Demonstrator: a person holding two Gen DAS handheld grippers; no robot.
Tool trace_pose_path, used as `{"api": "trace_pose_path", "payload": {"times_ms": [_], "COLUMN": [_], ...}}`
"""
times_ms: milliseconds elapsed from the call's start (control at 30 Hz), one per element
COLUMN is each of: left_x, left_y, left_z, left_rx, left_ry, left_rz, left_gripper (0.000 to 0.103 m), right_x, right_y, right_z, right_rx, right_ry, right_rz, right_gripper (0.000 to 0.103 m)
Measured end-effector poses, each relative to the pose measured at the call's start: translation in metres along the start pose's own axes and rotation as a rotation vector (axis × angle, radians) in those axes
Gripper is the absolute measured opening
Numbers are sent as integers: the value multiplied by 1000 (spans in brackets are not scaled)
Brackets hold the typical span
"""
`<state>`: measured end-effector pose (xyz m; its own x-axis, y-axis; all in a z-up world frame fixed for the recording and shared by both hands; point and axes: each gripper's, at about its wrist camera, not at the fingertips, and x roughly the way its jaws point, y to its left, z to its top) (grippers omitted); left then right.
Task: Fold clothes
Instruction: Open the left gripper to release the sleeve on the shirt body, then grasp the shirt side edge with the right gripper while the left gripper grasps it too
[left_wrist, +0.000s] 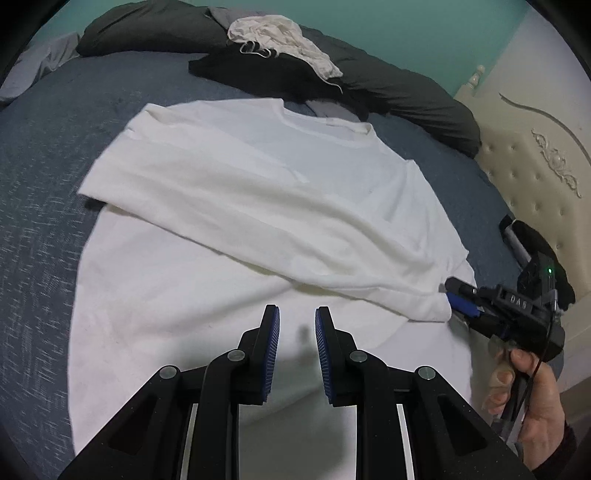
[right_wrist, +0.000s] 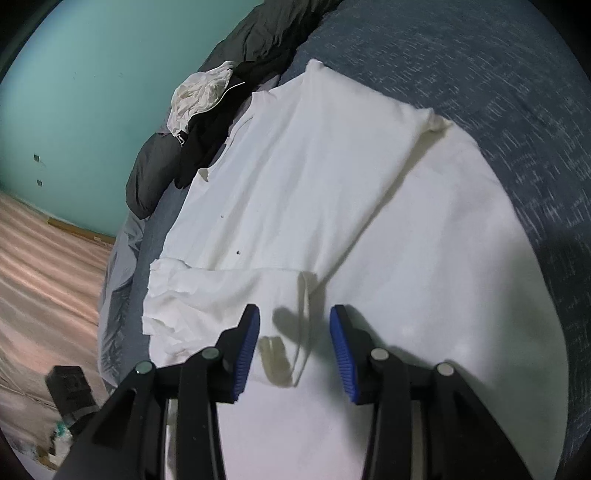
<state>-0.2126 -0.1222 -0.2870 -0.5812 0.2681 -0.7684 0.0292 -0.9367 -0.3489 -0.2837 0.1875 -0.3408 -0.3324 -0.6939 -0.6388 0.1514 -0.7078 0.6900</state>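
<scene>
Bed: the blue-grey bed (left_wrist: 44, 155) carries everything; its cover is bare at the far left of the left wrist view.
White T-shirt: the white T-shirt (left_wrist: 236, 192) lies spread across the middle of the bed, collar toward the far side, with one side panel folded diagonally over the body.
Left hand-held gripper: the left hand-held gripper (left_wrist: 296, 325) hangs over the lower body of the shirt, jaws a little apart, nothing between the pads.
Right hand-held gripper: the right hand-held gripper (right_wrist: 294, 325) stands with jaws partly apart and opening a touch; a folded hem edge lies under the gap, but the pads do not press on it. In the left wrist view it sits at the shirt's right edge, held by a hand (left_wrist: 532, 398).
Step in hand: by my reading, a side fold has just been laid and let go.
Next move: probably take the shirt's other side or the bottom hem, pinching both layers cleanly so the laid panel is not dragged.
Around: a clothes pile (left_wrist: 280, 48), dark with a cream piece on top, lies beyond the collar; a cream headboard (left_wrist: 535, 166) stands at far right.
In the way: nothing lies on the shirt; the pile is just beside the collar and could crowd an upward fold.
</scene>
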Motion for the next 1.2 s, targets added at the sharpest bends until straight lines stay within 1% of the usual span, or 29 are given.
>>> {"api": "trace_pose_path", "payload": {"times_ms": [33, 67, 100, 133, 200, 267, 333, 367, 567, 700, 767, 833, 933, 1033, 1200], "left_x": [-2, -2, -2, -3, -5, -7, -6, -6, -18, -24, -26, -25, -21, -14, -5], "left_y": [3, 6, 8, 11, 17, 21, 26, 31, 55, 73, 83, 88, 93, 97, 95], "left_z": [1, 3, 4, 6, 8, 11, 13, 13, 17, 20, 20, 21, 27, 35, 51], "left_rx": [-3, -4, -4, -4, -14, -27, -45, -60, -123, -155, -173, -162, -149, -131, -79], "left_ry": [-4, -7, -10, -12, -18, -23, -24, -24, -57, -76, -79, -74, -66, -51, -57], "left_rz": [3, 12, 21, 30, 29, 24, 18, 14, 36, 86, 120, 159, 201, 219, 288], "left_gripper": [22, 22, 22, 22, 22, 22, 24, 26, 27, 27, 27, 27, 27, 27, 27], "right_x": [0, 1, 1, 1, -1, -5, -10, -13, -46, -79, -99, -114, -119, -111, -109], "right_y": [3, 7, 9, 10, 9, 10, 12, 15, 36, 49, 51, 47, 30, 13, 4], "right_z": [-2, -3, -5, -6, -7, -7, -8, -8, -9, -8, -7, -5, 0, 4, 8], "right_rx": [-23, -45, -63, -67, -62, -60, -59, -63, -88, -109, -116, -114, -74, -22, -22], "right_ry": [-2, -4, -7, -11, -30, -51, -71, -81, -174, -232, -277, -317, -328, -306, -300], "right_rz": [-6, -11, -16, -16, -14, -14, -11, -1, 86, 136, 144, 136, 125, 128, 111], "right_gripper": [35, 26, 20, 20, 8, 6, 4, 4, 3, 3, 3, 3, 3, 3, 3]}}
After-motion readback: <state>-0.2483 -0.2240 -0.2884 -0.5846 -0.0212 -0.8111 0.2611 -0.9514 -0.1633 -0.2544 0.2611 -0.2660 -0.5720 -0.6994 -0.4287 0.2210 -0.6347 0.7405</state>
